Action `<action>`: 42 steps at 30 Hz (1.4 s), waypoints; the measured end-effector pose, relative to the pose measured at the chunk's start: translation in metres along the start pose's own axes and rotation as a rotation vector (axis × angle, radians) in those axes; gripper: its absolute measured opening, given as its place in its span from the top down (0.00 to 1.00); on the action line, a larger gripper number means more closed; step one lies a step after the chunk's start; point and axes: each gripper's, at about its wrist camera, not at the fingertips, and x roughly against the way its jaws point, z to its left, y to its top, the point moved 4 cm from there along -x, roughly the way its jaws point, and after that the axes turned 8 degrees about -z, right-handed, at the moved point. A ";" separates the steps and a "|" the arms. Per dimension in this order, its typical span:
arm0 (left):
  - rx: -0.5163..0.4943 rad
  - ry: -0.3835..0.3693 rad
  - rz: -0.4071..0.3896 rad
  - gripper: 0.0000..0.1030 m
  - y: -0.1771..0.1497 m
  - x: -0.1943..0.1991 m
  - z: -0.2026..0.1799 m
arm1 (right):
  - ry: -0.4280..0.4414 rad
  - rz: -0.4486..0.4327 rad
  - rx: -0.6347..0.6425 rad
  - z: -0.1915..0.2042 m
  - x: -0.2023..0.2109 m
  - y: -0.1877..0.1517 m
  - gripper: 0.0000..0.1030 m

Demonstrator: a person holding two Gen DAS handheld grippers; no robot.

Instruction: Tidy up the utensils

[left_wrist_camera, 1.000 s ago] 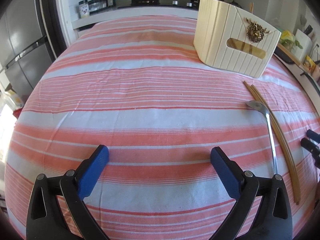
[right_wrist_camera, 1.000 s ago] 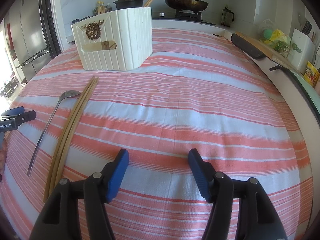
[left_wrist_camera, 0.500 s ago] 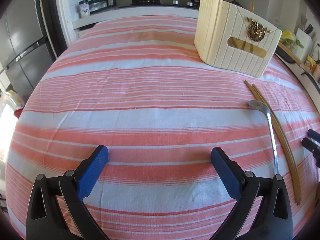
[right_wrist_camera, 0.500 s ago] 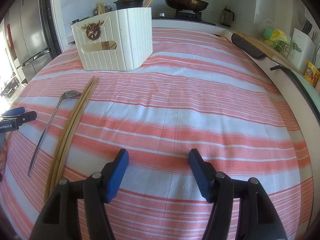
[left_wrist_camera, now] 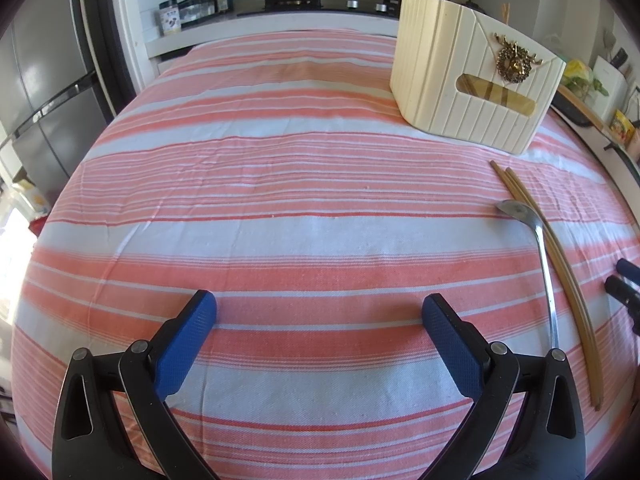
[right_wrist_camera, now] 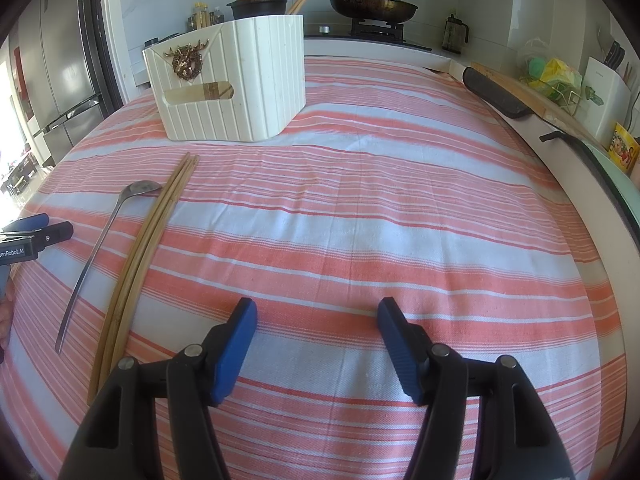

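A metal spoon point(left_wrist_camera: 541, 252) point(right_wrist_camera: 100, 244) and a bundle of long wooden chopsticks point(left_wrist_camera: 560, 276) point(right_wrist_camera: 148, 240) lie side by side on the striped cloth. Behind them stands a cream ribbed utensil box point(left_wrist_camera: 464, 88) point(right_wrist_camera: 236, 88) with a gold stag ornament; chopsticks show through its slot. My left gripper point(left_wrist_camera: 318, 312) hangs open over bare cloth, left of the spoon. Over bare cloth to the right of the chopsticks, my right gripper point(right_wrist_camera: 316, 312) is open too. Nothing sits between either pair of fingers. The left gripper's tips point(right_wrist_camera: 40, 228) show at the right wrist view's left edge.
The red-and-white striped tablecloth point(left_wrist_camera: 280, 160) covers the whole table. Behind it is a stove with a black pot point(right_wrist_camera: 260, 2) and a frying pan point(right_wrist_camera: 372, 6). A fridge point(left_wrist_camera: 44, 96) stands at the left. A counter with a cutting board point(right_wrist_camera: 516, 92) runs along the right.
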 end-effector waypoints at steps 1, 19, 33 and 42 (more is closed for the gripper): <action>0.000 0.000 0.000 0.01 0.000 0.000 0.000 | 0.000 0.000 0.000 0.000 0.000 0.000 0.38; 0.007 -0.002 -0.002 0.01 0.000 0.001 0.001 | 0.001 0.000 -0.001 0.001 0.000 0.000 0.37; 0.013 0.002 -0.004 0.01 -0.001 0.003 0.002 | 0.000 0.001 0.007 0.002 0.000 -0.001 0.36; 0.014 0.002 -0.006 0.01 -0.001 0.003 0.002 | 0.001 0.001 0.007 0.002 0.000 -0.001 0.36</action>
